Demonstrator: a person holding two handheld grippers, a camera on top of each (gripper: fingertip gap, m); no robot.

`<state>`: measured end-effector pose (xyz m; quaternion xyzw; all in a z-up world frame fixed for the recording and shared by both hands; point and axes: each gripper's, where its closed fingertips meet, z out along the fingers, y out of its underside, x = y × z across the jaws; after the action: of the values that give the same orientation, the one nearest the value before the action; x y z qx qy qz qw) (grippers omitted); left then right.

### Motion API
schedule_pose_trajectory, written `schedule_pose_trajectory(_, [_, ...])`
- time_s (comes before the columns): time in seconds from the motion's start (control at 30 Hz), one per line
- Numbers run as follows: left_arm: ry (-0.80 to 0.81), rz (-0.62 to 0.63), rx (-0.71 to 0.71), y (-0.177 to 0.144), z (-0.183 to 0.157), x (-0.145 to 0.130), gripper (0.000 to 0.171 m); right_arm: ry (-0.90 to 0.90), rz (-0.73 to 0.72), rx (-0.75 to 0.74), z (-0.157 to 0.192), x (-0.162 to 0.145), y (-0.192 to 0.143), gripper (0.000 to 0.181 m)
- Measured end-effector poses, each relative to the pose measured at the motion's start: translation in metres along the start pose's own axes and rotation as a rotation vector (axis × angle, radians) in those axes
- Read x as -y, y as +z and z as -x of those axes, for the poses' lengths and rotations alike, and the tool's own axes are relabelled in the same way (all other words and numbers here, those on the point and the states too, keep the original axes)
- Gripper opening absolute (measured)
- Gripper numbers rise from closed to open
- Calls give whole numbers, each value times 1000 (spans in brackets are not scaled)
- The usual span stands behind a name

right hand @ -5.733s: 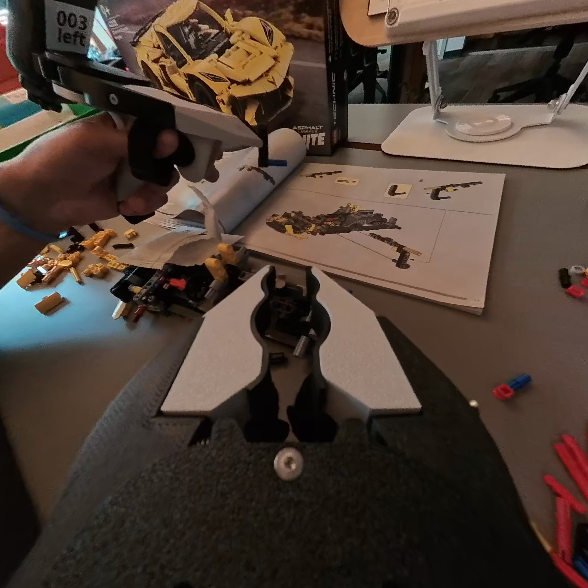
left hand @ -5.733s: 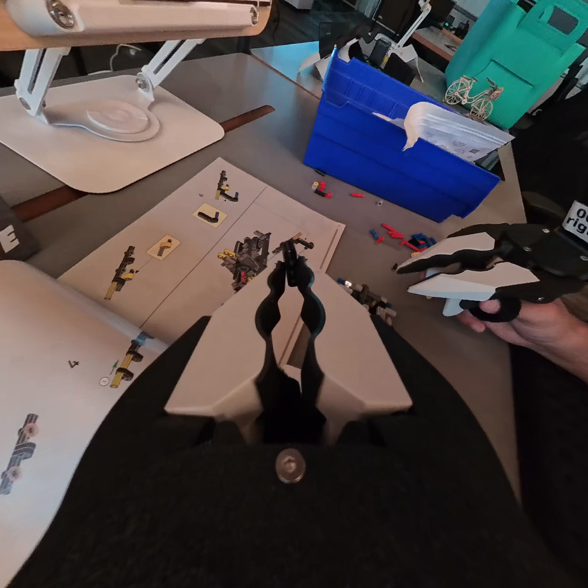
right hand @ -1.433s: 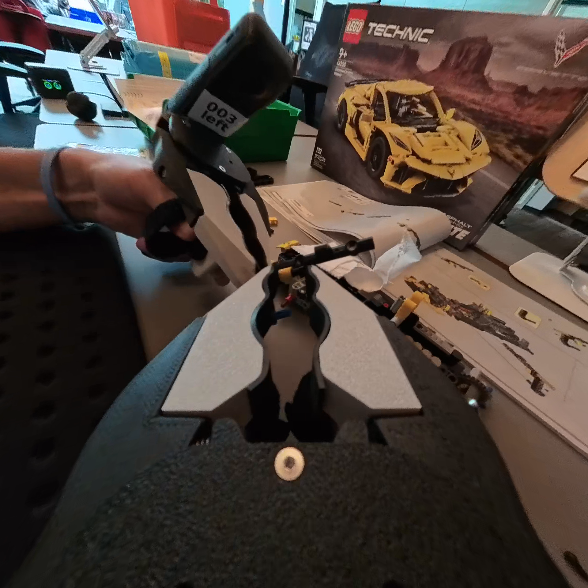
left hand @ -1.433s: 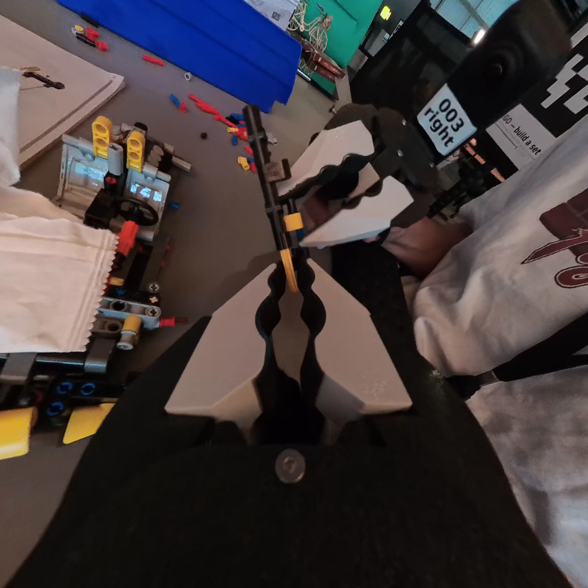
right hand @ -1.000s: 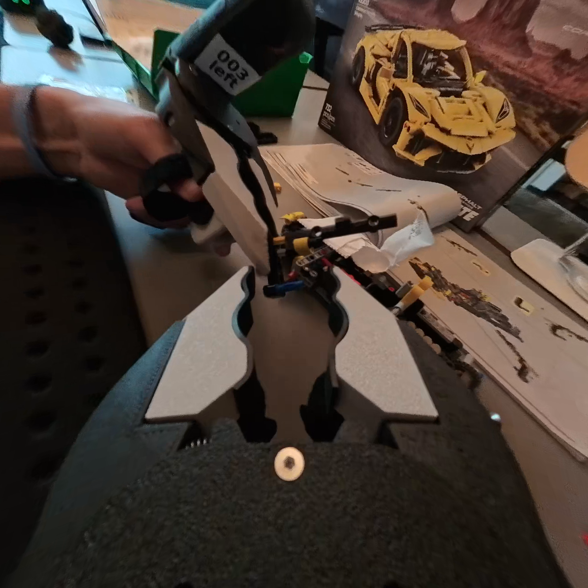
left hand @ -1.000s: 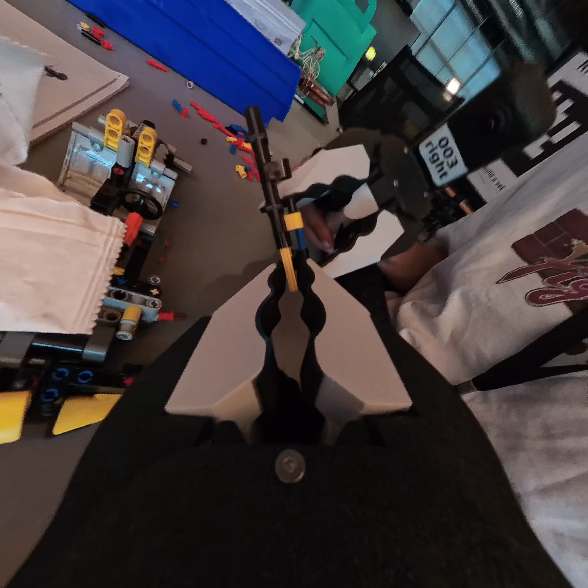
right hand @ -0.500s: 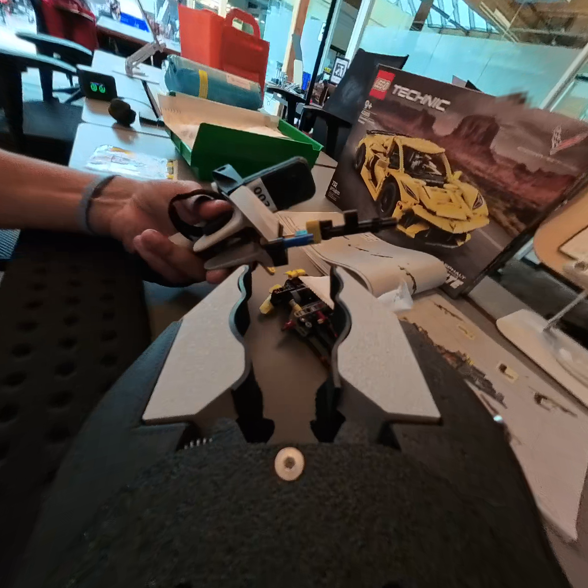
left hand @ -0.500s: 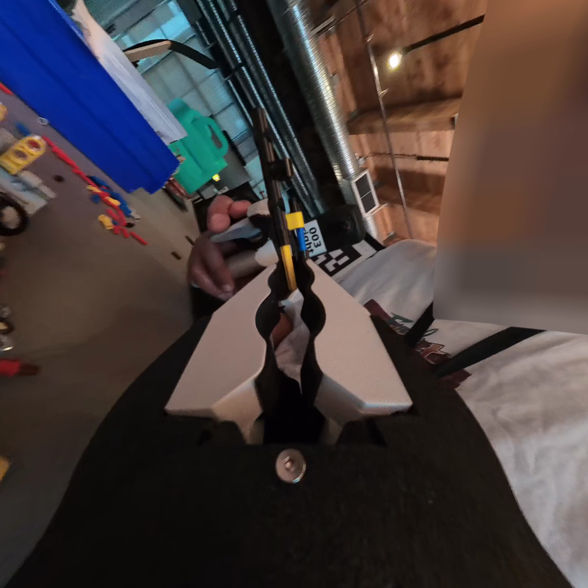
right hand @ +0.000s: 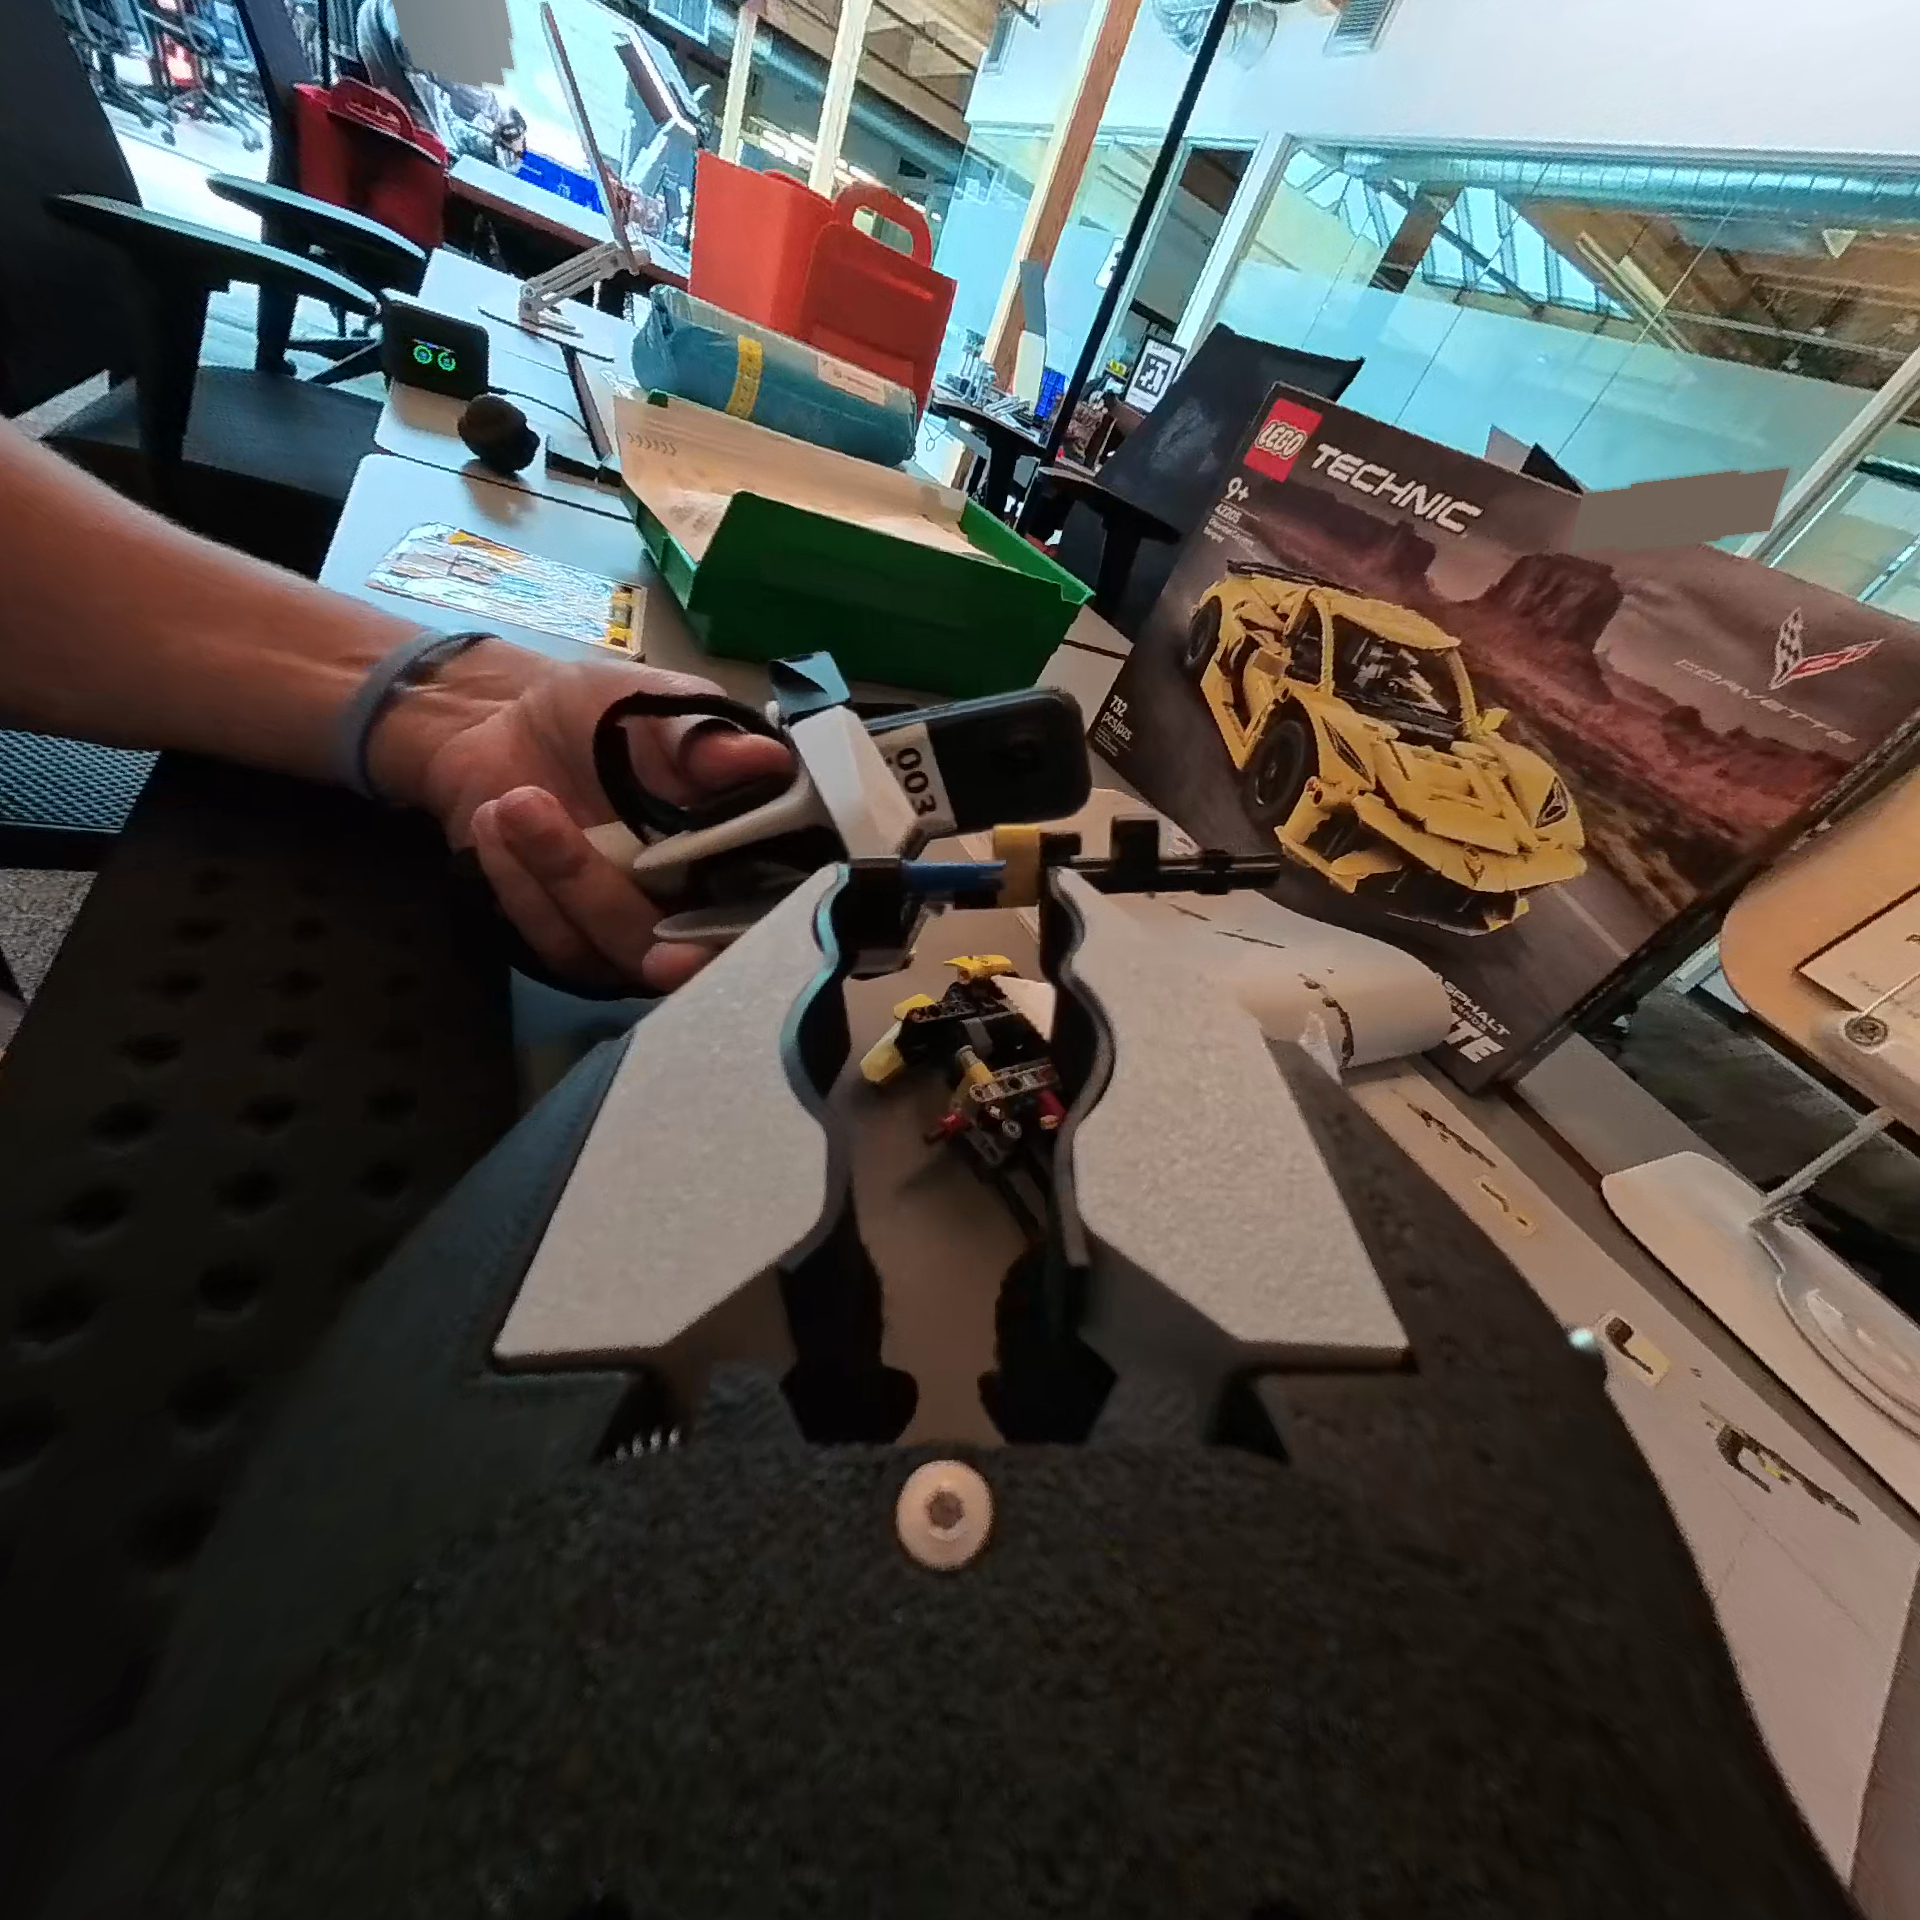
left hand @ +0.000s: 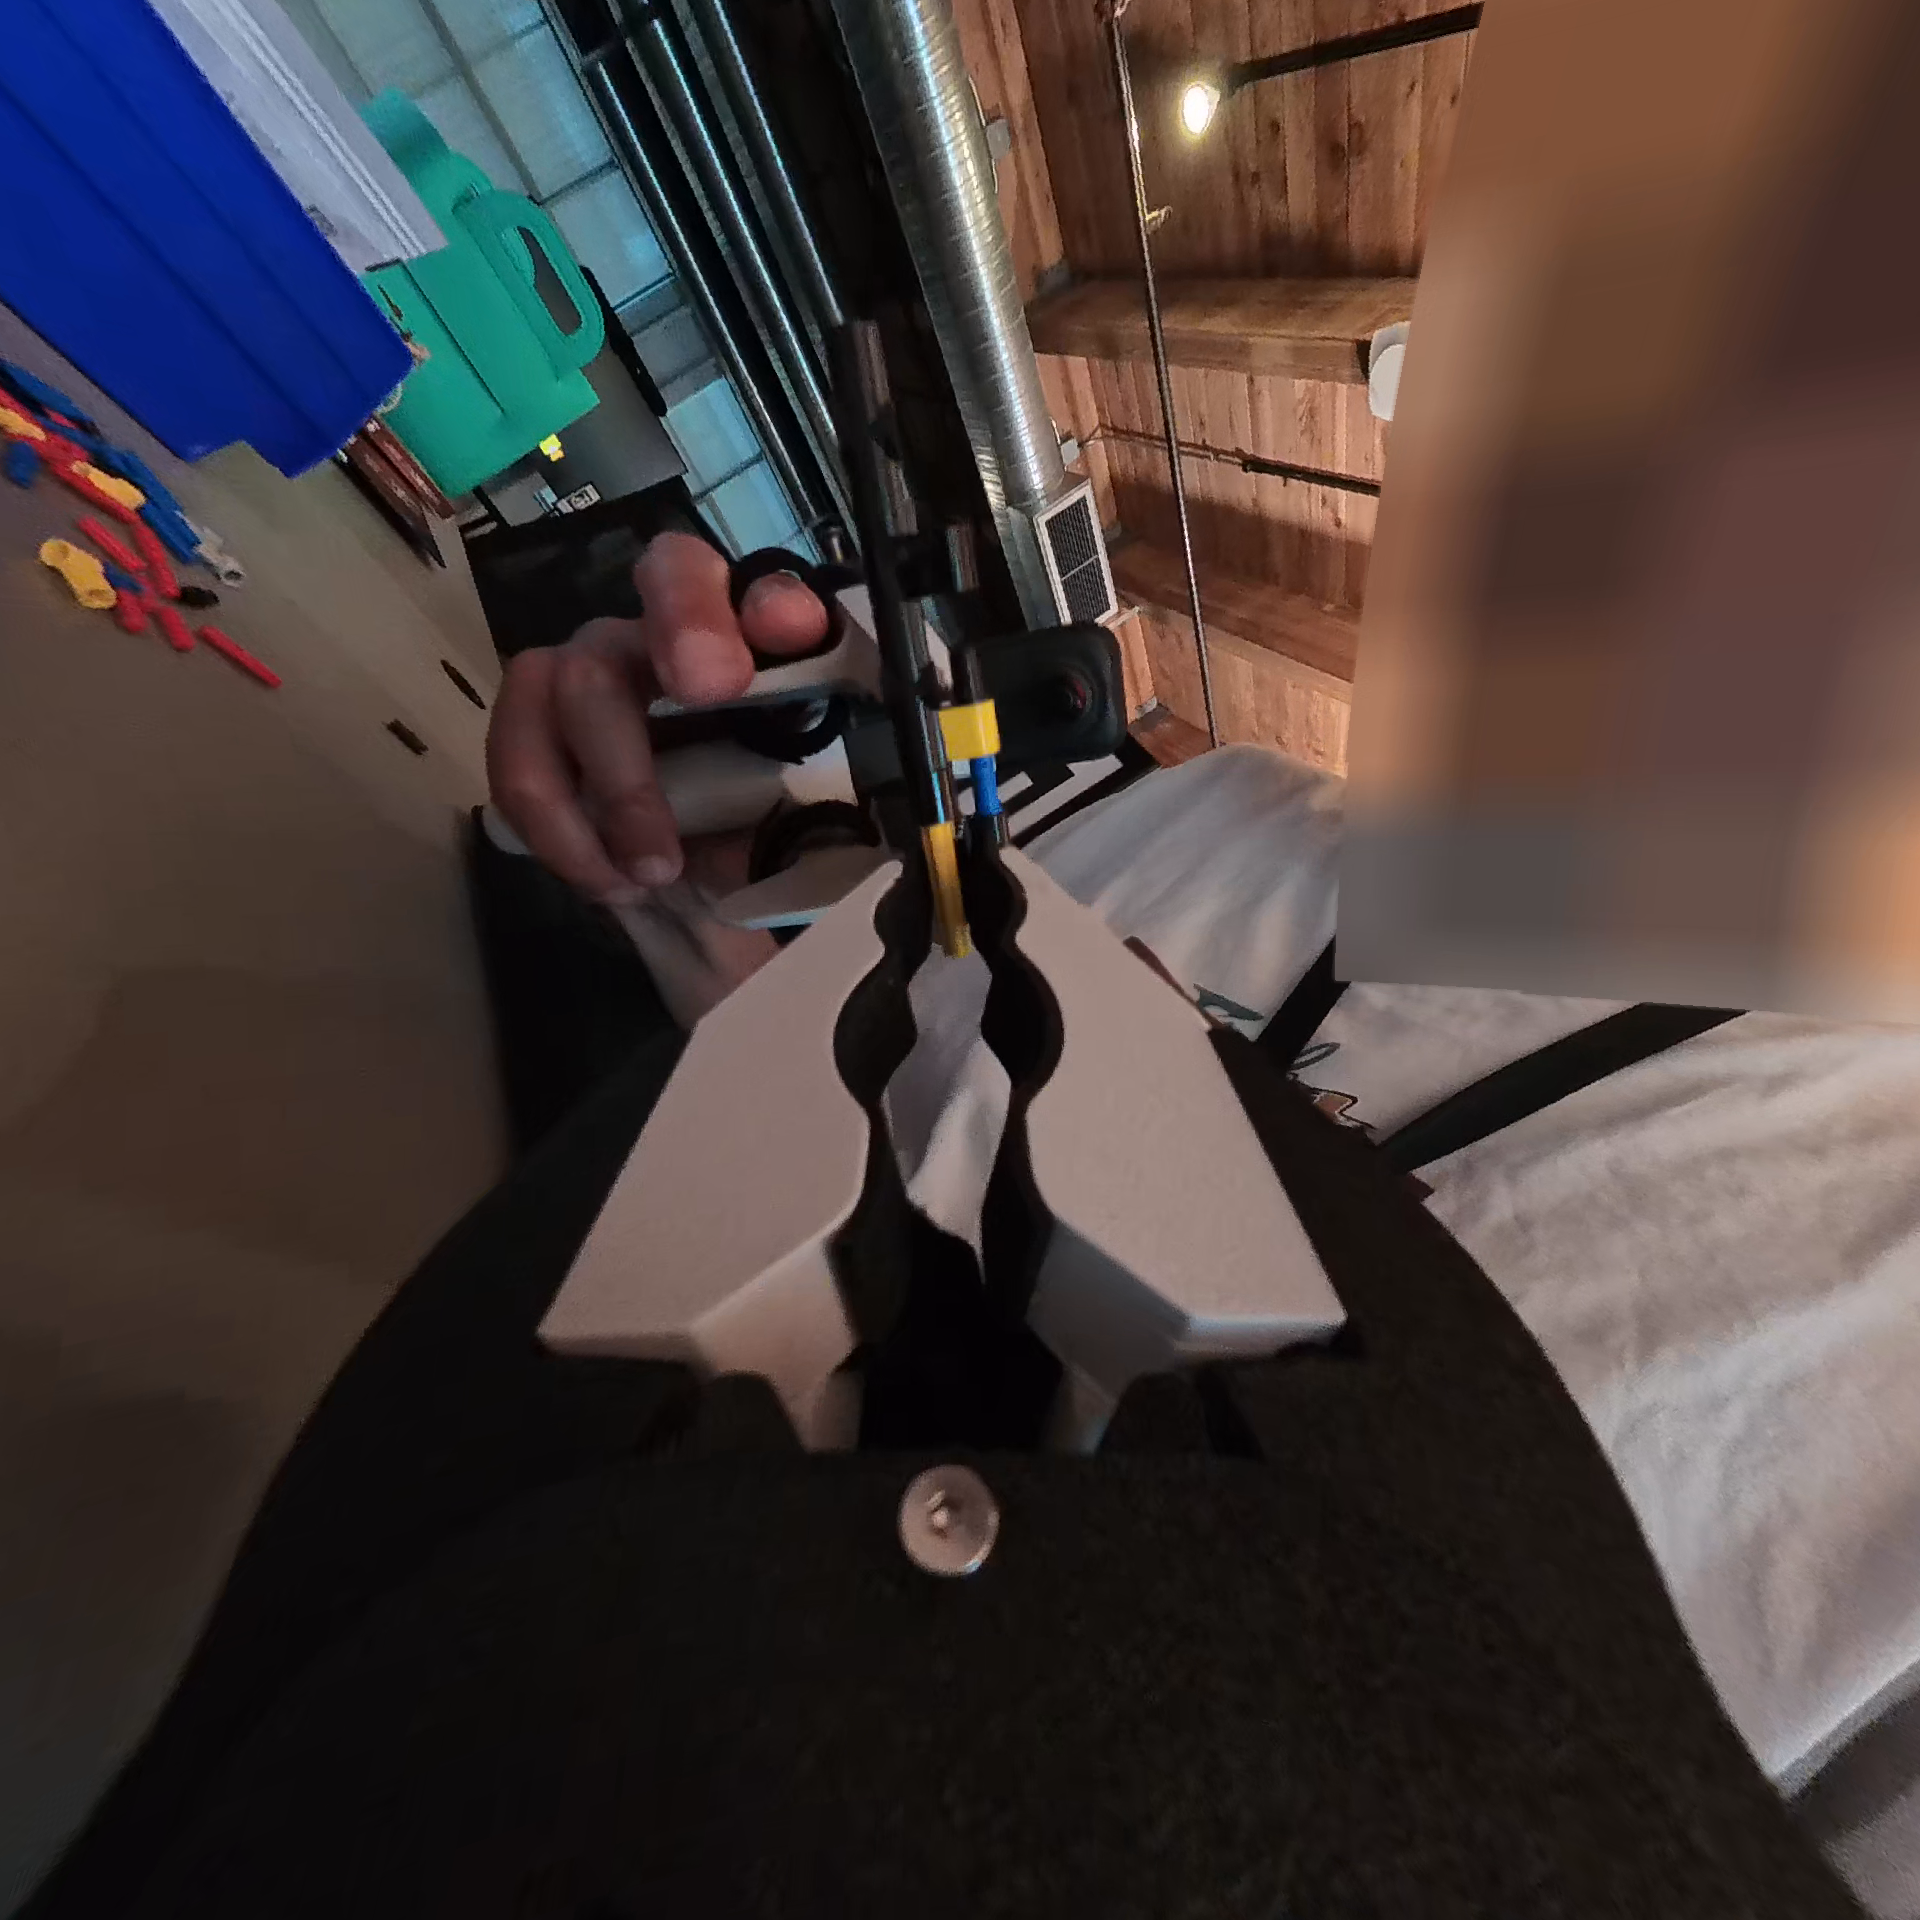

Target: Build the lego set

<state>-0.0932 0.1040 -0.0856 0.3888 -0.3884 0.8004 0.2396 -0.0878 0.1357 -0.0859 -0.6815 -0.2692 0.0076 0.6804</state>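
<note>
The left gripper [left hand: 951, 914] has its fingers closed on the yellow end of a slim black axle sub-assembly [left hand: 894, 582], which carries a yellow bush and a blue pin and rises up the middle of the left wrist view, lifted clear of the counter [left hand: 208, 935]. In the right wrist view that same piece crosses the centre horizontally, just above the right gripper [right hand: 940, 914], whose fingers stand wide apart and hold nothing. Between them, lower down, the partly built chassis [right hand: 971, 1060] lies on the counter beside the open instruction booklet [right hand: 1558, 1247], with the set's box [right hand: 1507, 748] at right. Loose red, blue and yellow pieces [left hand: 114, 551] lie scattered at the left edge of the left wrist view, so the build looks early: only a frame section and this small piece exist, most remains.
</note>
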Motion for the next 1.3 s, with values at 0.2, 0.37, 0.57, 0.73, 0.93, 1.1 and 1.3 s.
schedule_pose_trajectory(0.2, [-7, 32, 26, 2, 3, -4, 4, 56, 6, 56, 4, -4, -3, 32])
schedule_pose_trajectory(0.37, [25, -4, 102, -2, 11, 2, 11, 44, 11, 10, 0, -8, -2, 29])
schedule_pose_trajectory(0.57, [43, -25, 131, -10, 12, 7, 14, 81, -1, 15, -2, -8, -3, 29])
schedule_pose_trajectory(0.73, [74, -53, 154, -16, 11, 14, 9, 115, -20, 47, -1, -6, -8, 29])
schedule_pose_trajectory(0.93, [68, -31, 154, -11, 14, 9, 5, 75, 0, 61, 7, -10, -6, 29])
schedule_pose_trajectory(1.1, [54, -57, 190, -15, 21, 11, 5, 9, 45, 18, 6, -20, -2, 29])
schedule_pose_trajectory(1.3, [66, -75, 181, -15, 19, 13, 5, 26, 58, -18, 3, -18, 1, 29])
